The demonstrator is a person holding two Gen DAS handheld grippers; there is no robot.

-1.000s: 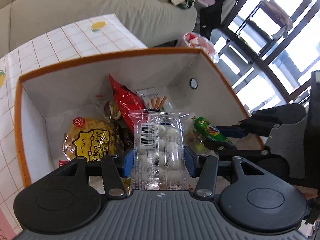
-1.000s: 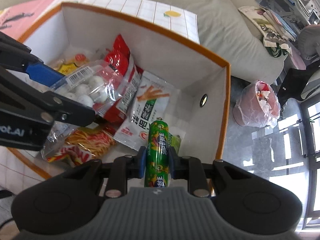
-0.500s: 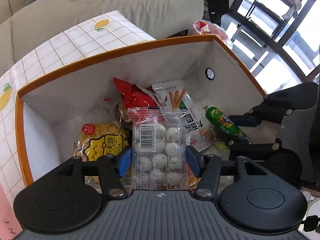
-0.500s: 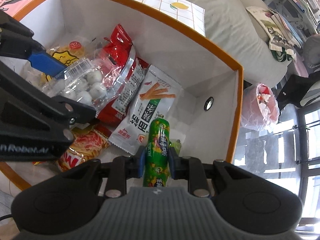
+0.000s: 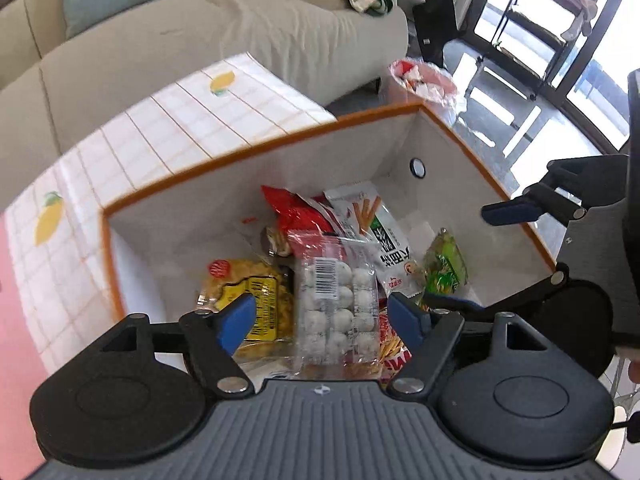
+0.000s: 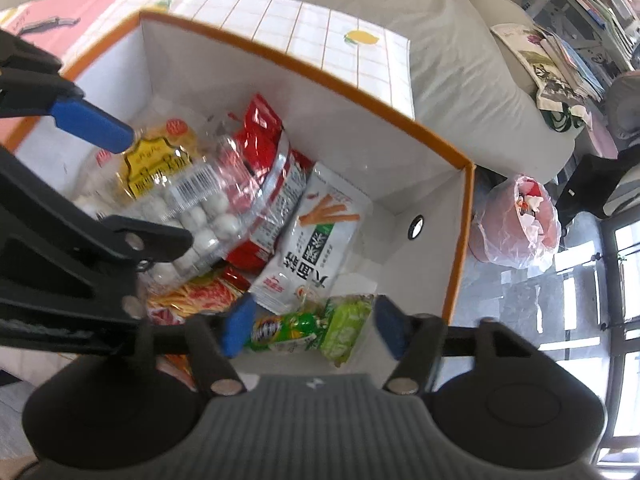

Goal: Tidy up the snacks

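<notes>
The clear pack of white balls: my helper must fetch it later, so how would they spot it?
Look inside the orange-rimmed box on the lemon-print tablecloth. On the snack pile, between the yellow waffle bag and the white stick-snack packet, lies the clear pack of white balls. Only it is see-through, with a barcode label.

An open white box with an orange rim point(image 5: 248, 156) is seen standing on the table, and all the snacks are contained in it. A clear packet of white balls point(image 5: 338, 300) is laid on top of the pile, barcode uppermost. Beside it a yellow waffle bag point(image 5: 248, 292) and a red packet point(image 5: 296, 212) are found. A white bag printed with orange sticks point(image 6: 316, 240) is spread flat mid-box. A green sausage stick point(image 6: 288, 330) is laid crosswise, touching a green packet point(image 6: 344, 328).
</notes>
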